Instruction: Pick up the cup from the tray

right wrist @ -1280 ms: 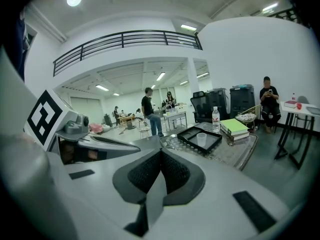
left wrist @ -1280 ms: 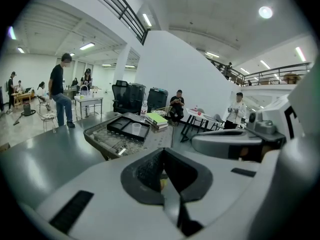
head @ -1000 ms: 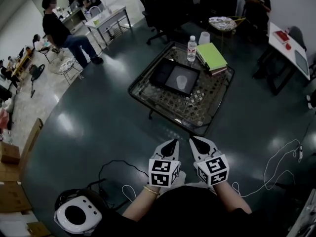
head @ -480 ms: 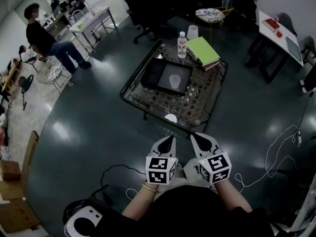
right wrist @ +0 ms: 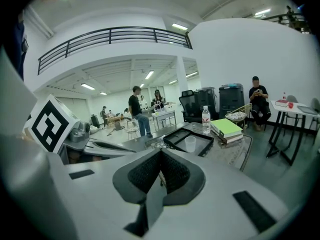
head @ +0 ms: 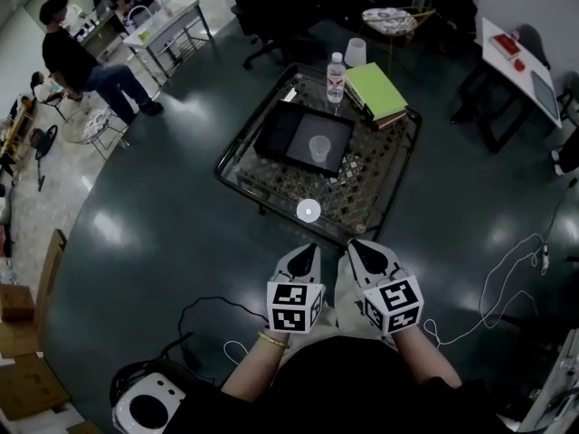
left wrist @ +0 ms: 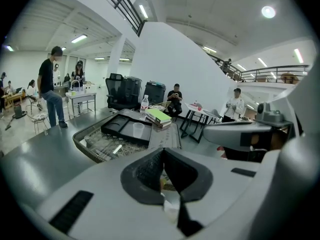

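A clear plastic cup point(head: 319, 147) stands upright on a black tray point(head: 282, 132) on a low glass-topped table point(head: 262, 191). The cup point(left wrist: 138, 129) shows in the left gripper view and the cup point(right wrist: 190, 143) in the right gripper view, far ahead of both. My left gripper point(head: 313, 253) and right gripper point(head: 354, 247) hang side by side over the floor, short of the table's near edge. Each has its jaws pressed together with nothing between them.
On the table stand a water bottle point(head: 336, 78), a stack of books with a green cover point(head: 377, 91) and a light glare point(head: 308, 211). A white device point(head: 150, 407) and cables point(head: 502, 283) lie on the dark floor. People sit and stand around desks point(head: 168, 25) beyond.
The table and tray have come nearer and lower in the head view. Both grippers stay shut, side by side, much as before.
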Demonstrator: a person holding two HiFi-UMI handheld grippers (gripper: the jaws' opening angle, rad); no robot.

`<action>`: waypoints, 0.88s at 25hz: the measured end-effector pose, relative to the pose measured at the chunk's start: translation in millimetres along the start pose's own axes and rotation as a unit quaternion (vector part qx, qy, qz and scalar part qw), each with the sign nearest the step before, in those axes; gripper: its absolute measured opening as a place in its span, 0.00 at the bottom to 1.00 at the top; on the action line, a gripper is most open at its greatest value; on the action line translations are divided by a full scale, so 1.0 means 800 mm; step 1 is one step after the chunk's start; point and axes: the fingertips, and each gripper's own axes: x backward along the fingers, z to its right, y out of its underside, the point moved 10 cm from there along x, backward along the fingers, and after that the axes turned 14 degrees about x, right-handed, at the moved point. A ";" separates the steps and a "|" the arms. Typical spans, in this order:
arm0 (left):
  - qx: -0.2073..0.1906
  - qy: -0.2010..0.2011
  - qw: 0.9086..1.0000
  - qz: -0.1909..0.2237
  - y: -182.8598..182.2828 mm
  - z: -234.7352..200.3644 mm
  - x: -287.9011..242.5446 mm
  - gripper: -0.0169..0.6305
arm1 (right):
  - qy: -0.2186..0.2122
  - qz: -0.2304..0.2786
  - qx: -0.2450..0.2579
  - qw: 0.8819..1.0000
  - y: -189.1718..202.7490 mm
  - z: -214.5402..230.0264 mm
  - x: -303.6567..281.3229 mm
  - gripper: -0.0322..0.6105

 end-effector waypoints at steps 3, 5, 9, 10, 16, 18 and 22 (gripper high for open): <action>0.010 -0.009 1.000 0.000 -0.009 -0.003 -0.020 0.04 | -0.008 -0.002 0.006 1.000 -0.004 0.022 -0.021 0.07; 0.012 -0.012 1.000 0.001 -0.017 -0.003 -0.037 0.04 | -0.014 -0.002 0.008 1.000 -0.006 0.040 -0.034 0.07; 0.016 -0.021 1.000 0.001 -0.038 -0.009 -0.071 0.04 | -0.026 -0.005 0.010 1.000 -0.014 0.074 -0.059 0.07; 0.018 -0.023 1.000 0.001 -0.043 -0.011 -0.080 0.04 | -0.029 -0.006 0.010 1.000 -0.016 0.082 -0.065 0.07; 0.020 -0.041 0.999 -0.011 -0.064 -0.021 -0.137 0.04 | -0.040 -0.021 0.008 0.999 -0.015 0.132 -0.104 0.07; 0.025 -0.045 0.999 -0.016 -0.068 -0.026 -0.155 0.04 | -0.045 -0.025 0.007 0.999 -0.014 0.147 -0.118 0.07; 0.045 -0.050 0.997 -0.027 -0.075 -0.038 -0.193 0.05 | -0.055 -0.033 0.004 0.998 -0.011 0.176 -0.142 0.07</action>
